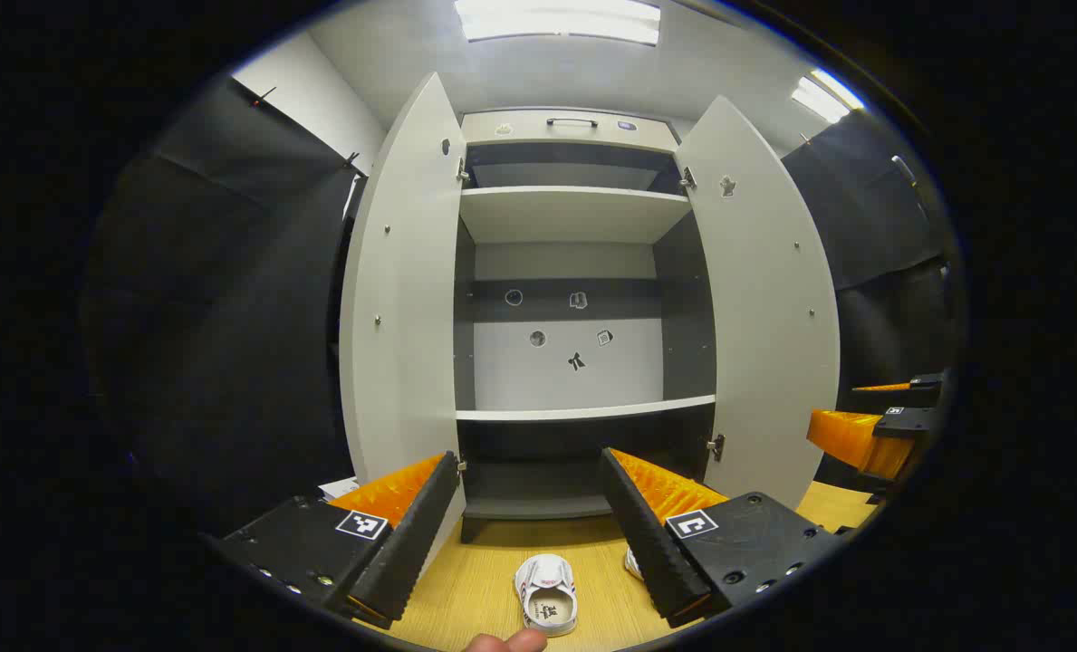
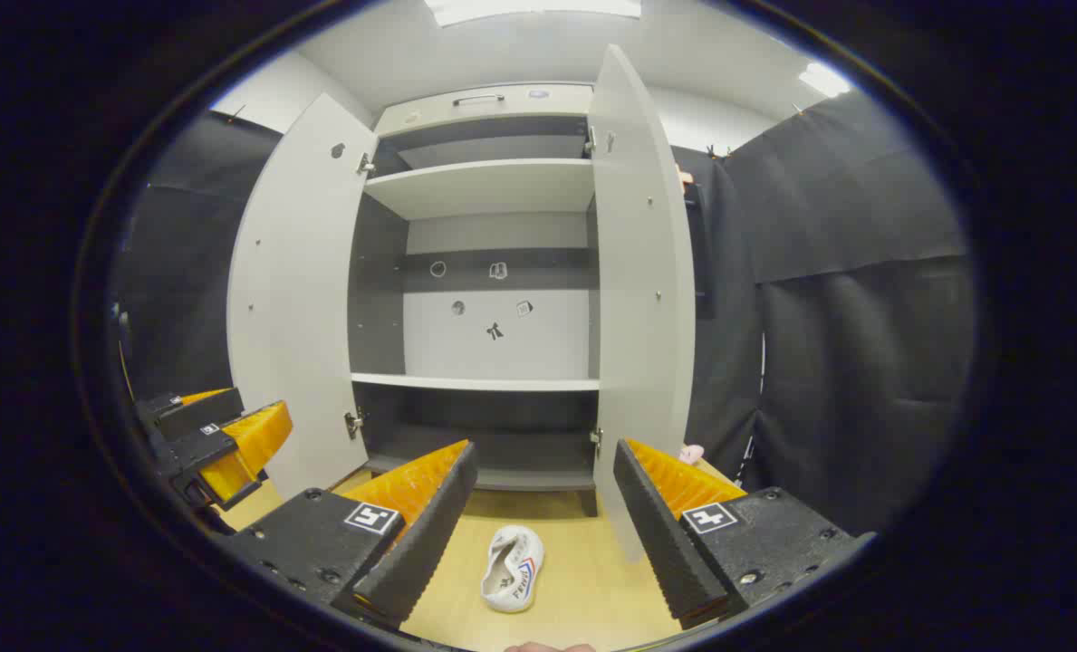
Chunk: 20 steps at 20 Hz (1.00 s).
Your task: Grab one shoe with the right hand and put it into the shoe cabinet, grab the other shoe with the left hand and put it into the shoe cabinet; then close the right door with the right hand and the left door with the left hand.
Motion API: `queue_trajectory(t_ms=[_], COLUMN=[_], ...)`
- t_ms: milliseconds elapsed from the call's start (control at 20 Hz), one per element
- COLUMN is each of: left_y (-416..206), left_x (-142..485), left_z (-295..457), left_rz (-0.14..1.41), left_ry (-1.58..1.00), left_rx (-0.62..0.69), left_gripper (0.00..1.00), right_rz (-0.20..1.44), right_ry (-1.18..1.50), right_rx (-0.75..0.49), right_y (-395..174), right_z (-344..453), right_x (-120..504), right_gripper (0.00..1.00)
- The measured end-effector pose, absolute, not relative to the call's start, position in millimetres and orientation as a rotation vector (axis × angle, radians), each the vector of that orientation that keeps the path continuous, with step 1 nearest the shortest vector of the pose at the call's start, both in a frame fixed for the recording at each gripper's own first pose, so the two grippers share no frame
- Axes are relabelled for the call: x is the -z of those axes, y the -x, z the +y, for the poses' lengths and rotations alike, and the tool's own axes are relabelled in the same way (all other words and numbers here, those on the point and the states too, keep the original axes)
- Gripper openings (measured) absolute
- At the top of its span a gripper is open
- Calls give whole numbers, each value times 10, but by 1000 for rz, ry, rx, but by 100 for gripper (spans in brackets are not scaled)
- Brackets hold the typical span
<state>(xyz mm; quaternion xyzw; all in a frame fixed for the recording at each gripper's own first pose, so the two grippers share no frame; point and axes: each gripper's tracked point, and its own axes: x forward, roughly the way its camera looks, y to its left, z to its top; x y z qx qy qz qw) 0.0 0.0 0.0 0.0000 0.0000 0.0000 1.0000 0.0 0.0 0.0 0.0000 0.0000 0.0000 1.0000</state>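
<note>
A white shoe lies on the wooden floor, below and between my left gripper's open fingers. A second white shoe peeks out from behind the right-hand finger. In the right gripper view one white shoe lies on its side below my open right gripper. The grey shoe cabinet stands ahead with its left door and right door swung wide open; its shelves are bare. Neither gripper touches a shoe.
The right gripper hovers at the far right of the left gripper view; the left gripper sits at the left edge of the right gripper view. A small pink object lies beside the right door. Black cloth flanks the cabinet.
</note>
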Motion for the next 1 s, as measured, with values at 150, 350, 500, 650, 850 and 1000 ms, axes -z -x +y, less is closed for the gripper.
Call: queue_trajectory(t_ms=[150, 350, 500, 650, 850, 1000], left_y=[7, 7, 23, 31, 33, 23], left_x=[-17, -33, -48, -63, -60, -44], left_z=[35, 49, 33, 19, 30, 55], left_rz=[-7, -10, -15, -18, -20, -15], left_ry=[-2, -3, -5, -7, -6, -1], left_rx=[3, 5, 10, 15, 17, 14], left_gripper=[95, 95, 95, 95, 95, 95], right_rz=[-2, -2, -4, -2, 0, 1], right_ry=[-3, -1, -3, -4, 1, 5], right_rx=[8, 15, 18, 11, 5, 6], right_y=[25, 45, 47, 42, 36, 39], right_z=[9, -7, -17, 8, 51, 56], right_x=[-14, -17, -31, -23, -11, 2], right_gripper=[99, 99, 99, 99, 97, 99])
